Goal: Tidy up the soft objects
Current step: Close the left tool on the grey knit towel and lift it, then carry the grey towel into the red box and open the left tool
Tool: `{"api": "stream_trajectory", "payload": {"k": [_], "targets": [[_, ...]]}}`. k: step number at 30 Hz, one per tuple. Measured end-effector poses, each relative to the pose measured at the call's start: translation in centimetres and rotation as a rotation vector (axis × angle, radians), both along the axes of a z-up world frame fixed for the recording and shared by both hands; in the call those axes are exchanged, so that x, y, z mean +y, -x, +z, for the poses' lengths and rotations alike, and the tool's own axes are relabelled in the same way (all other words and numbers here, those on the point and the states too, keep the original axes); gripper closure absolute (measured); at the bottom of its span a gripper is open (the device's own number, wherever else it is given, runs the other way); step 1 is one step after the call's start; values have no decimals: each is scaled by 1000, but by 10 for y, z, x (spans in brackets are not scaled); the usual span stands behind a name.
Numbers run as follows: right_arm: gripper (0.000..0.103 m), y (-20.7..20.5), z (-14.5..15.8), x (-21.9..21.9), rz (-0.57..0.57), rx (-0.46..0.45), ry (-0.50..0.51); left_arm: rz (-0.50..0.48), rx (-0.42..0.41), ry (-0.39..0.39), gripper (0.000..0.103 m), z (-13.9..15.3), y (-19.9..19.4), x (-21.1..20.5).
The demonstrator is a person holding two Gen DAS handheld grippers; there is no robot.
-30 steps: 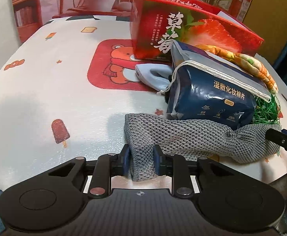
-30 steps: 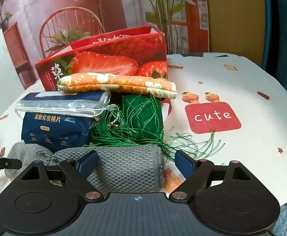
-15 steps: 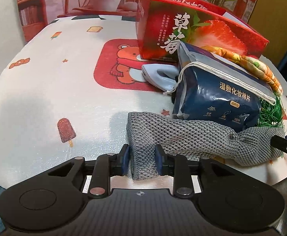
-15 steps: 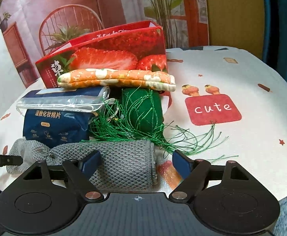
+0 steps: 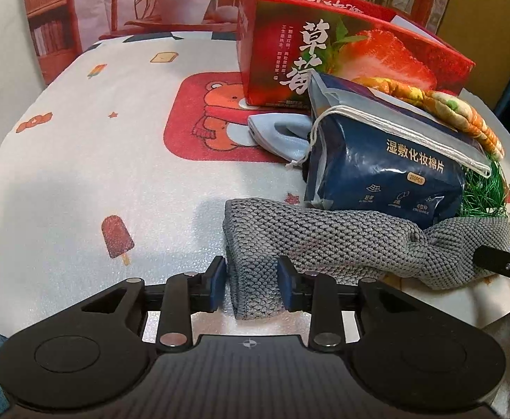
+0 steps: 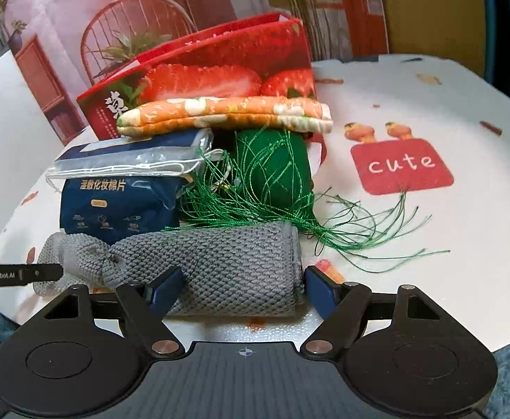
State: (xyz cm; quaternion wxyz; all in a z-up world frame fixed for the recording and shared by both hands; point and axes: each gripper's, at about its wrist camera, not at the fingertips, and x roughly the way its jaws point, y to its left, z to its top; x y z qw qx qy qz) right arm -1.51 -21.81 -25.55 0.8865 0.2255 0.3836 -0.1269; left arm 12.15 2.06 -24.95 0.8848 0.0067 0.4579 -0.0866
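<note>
We see a grey knitted cloth [image 5: 328,244] stretched along the near edge of the table [image 5: 80,181], just in front of a navy pack of cotton pads [image 5: 384,174] and a green tasselled bundle [image 6: 272,171]. Our left claw [image 5: 251,281] pinches one end of the cloth between its blue pads — the right claw [image 6: 244,288] stands wide apart around the other end, its pads flanking the fabric. Behind, an orange floral pad [image 6: 227,113] lies atop the pile before a red strawberry box [image 5: 325,52].
</note>
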Motion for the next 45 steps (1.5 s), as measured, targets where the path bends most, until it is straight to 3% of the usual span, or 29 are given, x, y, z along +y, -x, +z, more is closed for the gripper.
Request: {"api": "stream_trajectory", "payload": {"k": [3,4,6,7,10,22,27,32,39,45], "targets": [[37,1,1,3,9,-5,4,-10,1,13,71,1,2,2],[46,1,3,4,18,-11,1,-18,-1,15,77,2,3,2],[54,2,6,7,43,-23,-9,-39,-14,23,88,5,7,0],[64,3,9,8,55,-39,-11,-48,-25,25,93,8,10,0],[92,6,19,10,72,-75,-2,-57,-71,31,94,18,18,1],[93,14,90,4,98,-316,42,-34,-357,59,94,92,46,9],[93,1,103,-4,92,-339,67,-44,-353,50,94,95,43,1],[93,-9,97,0,109,-314,86,-29,-330,63,94,87,36,8],[93,-14,99,2,117,-315,83,-54,-399,46,94,108,32,3],[93,-29,119,-5,130,-344,103,-90,-469,35,94,136,20,-13]]}}
